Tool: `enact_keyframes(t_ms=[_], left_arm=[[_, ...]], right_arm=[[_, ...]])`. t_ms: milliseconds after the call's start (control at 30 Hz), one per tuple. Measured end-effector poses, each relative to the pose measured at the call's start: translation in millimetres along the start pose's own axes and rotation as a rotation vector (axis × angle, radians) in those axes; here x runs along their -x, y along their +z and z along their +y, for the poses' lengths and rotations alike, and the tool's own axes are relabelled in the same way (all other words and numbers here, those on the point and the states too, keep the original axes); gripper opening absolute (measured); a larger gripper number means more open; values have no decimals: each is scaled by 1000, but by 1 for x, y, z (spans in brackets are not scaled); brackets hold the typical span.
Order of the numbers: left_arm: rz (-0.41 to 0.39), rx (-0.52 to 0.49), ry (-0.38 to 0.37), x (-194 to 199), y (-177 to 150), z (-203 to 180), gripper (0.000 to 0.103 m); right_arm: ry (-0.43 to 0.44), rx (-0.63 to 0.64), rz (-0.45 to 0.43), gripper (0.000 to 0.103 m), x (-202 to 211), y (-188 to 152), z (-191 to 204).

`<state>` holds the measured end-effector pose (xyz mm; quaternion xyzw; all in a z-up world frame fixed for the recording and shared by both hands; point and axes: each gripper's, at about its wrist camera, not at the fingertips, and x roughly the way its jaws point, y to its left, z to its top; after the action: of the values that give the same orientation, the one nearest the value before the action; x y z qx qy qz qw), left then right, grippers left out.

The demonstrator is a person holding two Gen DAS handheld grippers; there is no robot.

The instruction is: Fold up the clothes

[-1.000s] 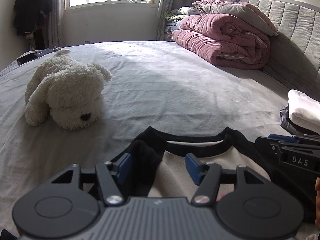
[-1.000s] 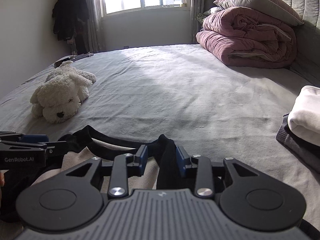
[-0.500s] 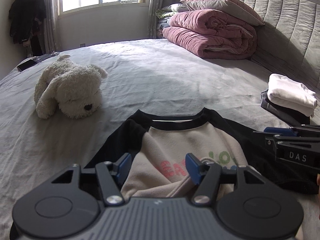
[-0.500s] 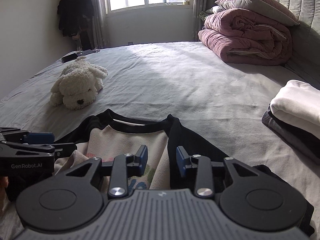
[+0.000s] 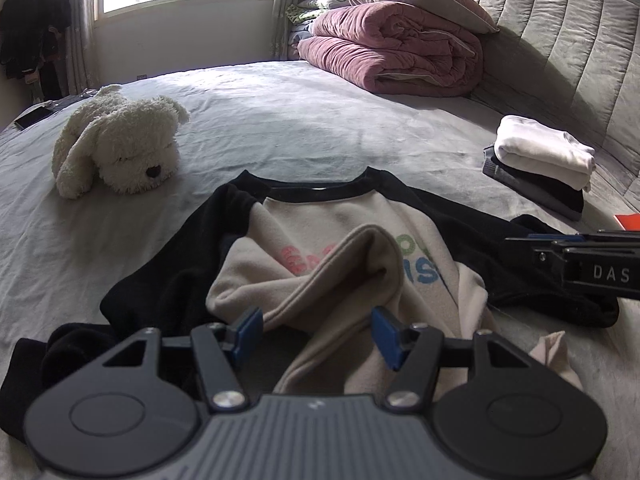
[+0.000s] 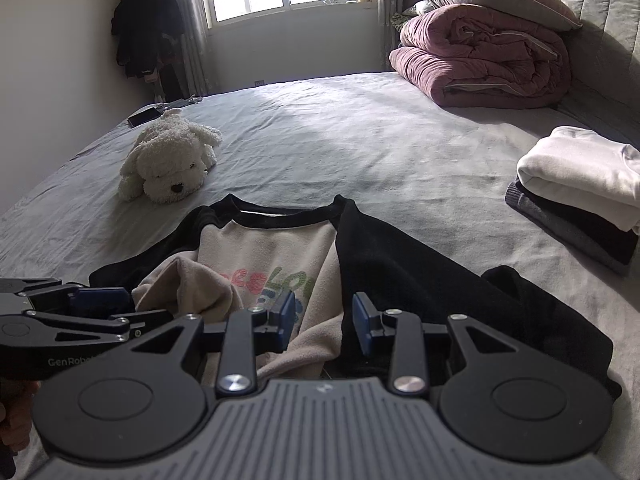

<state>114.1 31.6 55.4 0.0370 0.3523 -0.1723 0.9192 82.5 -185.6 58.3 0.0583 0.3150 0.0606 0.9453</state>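
**Left wrist view: sweatshirt bunched between both grippers on the bed**

The grey bed (image 5: pixel 320 128) fills the room, a rolled pink quilt (image 5: pixel 396 56) at its headboard end. A cream-and-black sweatshirt (image 5: pixel 340 236) lies face up near the front edge, its hem rumpled upward. A white plush dog (image 5: pixel 120 148) sits to its left, a folded stack of clothes (image 5: pixel 540 160) to its right. The left gripper (image 5: pixel 318 334) holds cream cloth loosely between half-spread jaws; the right gripper (image 6: pixel 324 320) stands narrower around cloth, grip unclear.
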Motion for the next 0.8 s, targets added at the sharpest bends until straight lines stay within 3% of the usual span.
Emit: enact_keyframes(t_ms=[200,400,533,800], left_arm=[[-19,66,-52,0,-21,18,61],[-126,164,-178,4,-45,46,59],[-117,165,-166,-2,-45,53,56],[-102,250,-201,-17,-48,59,32]], right_arm=[[32,-33,27,38,11,-19,-8],[66,-68,55,39,26,-39,-24],[75,-133,131,40,33,-52,-42],[107,-148,180,41,34,-69,-62]])
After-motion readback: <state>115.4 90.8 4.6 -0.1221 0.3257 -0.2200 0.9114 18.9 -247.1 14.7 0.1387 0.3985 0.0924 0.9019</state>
